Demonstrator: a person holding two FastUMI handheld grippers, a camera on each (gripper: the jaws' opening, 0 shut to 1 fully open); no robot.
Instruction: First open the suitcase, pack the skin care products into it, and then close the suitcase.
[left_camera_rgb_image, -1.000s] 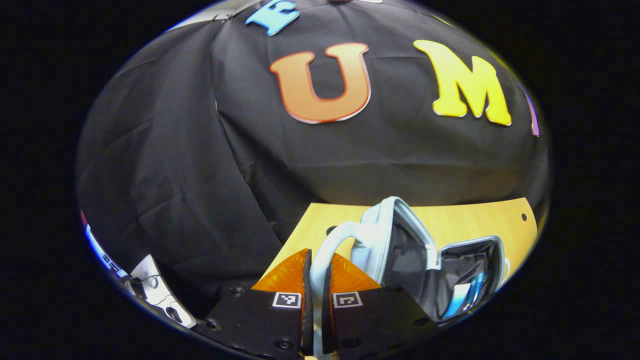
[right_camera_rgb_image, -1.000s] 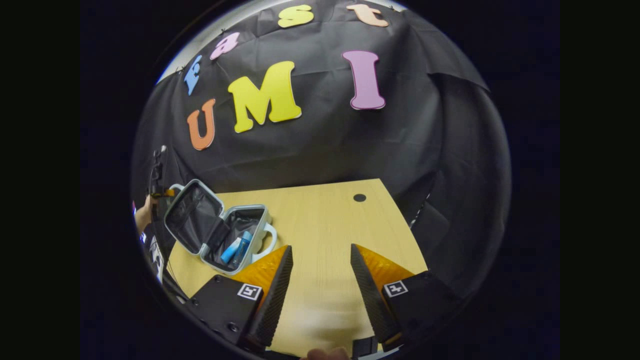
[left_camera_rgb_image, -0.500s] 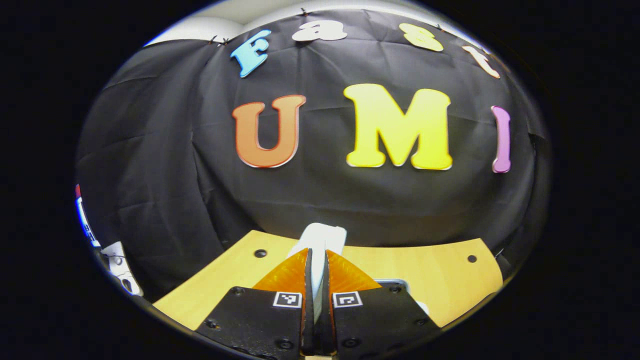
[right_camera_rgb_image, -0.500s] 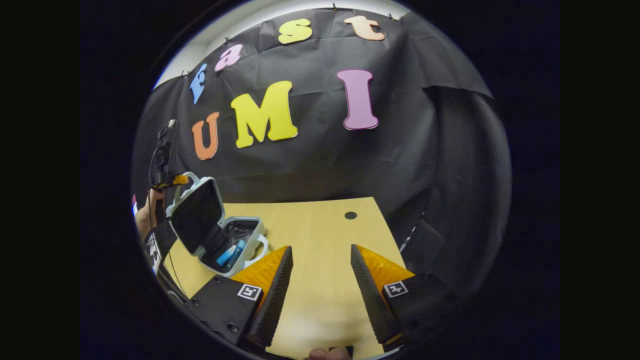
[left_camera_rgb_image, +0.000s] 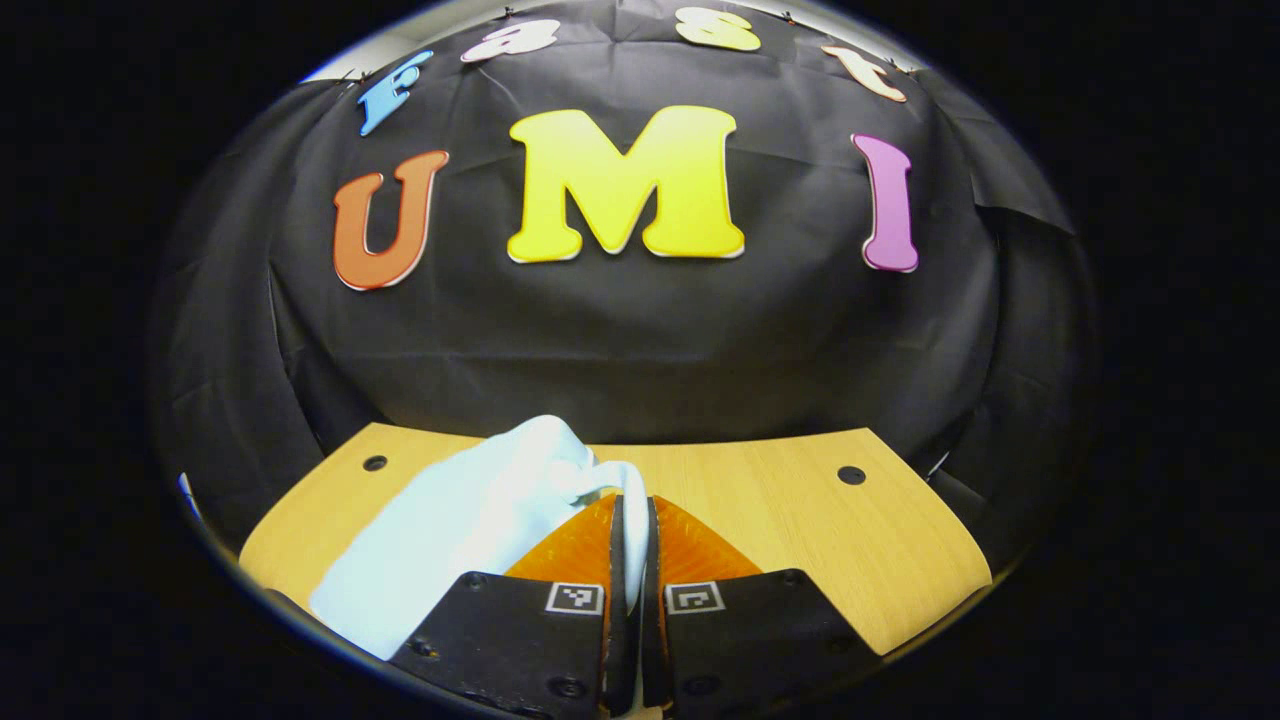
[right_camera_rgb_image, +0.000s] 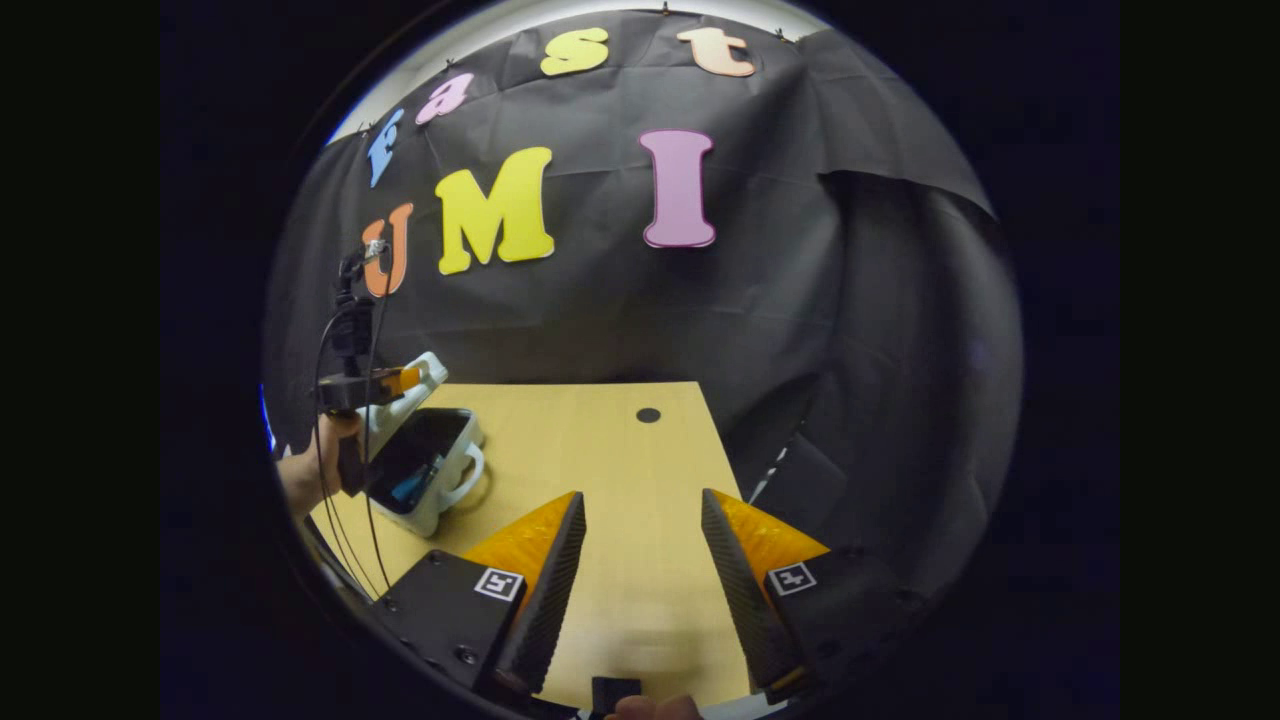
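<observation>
Wooden table (right_camera_rgb_image: 600, 450) carries the small suitcase (right_camera_rgb_image: 425, 465) at its left side, lid (left_camera_rgb_image: 470, 510) half down. My left gripper (left_camera_rgb_image: 632, 520) pinches the lid handle (left_camera_rgb_image: 590, 480); right gripper (right_camera_rgb_image: 640, 530) is spread, w/o anything. Risk: a blue tube (right_camera_rgb_image: 405, 490) inside may jam the closing lid.

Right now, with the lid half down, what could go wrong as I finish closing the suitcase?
The left gripper pinches only the lid handle, so it may slip out and let the lid drop. A blue tube lies near the suitcase rim and might get caught. The right gripper hangs open, apart, so nothing steadies the base.
</observation>
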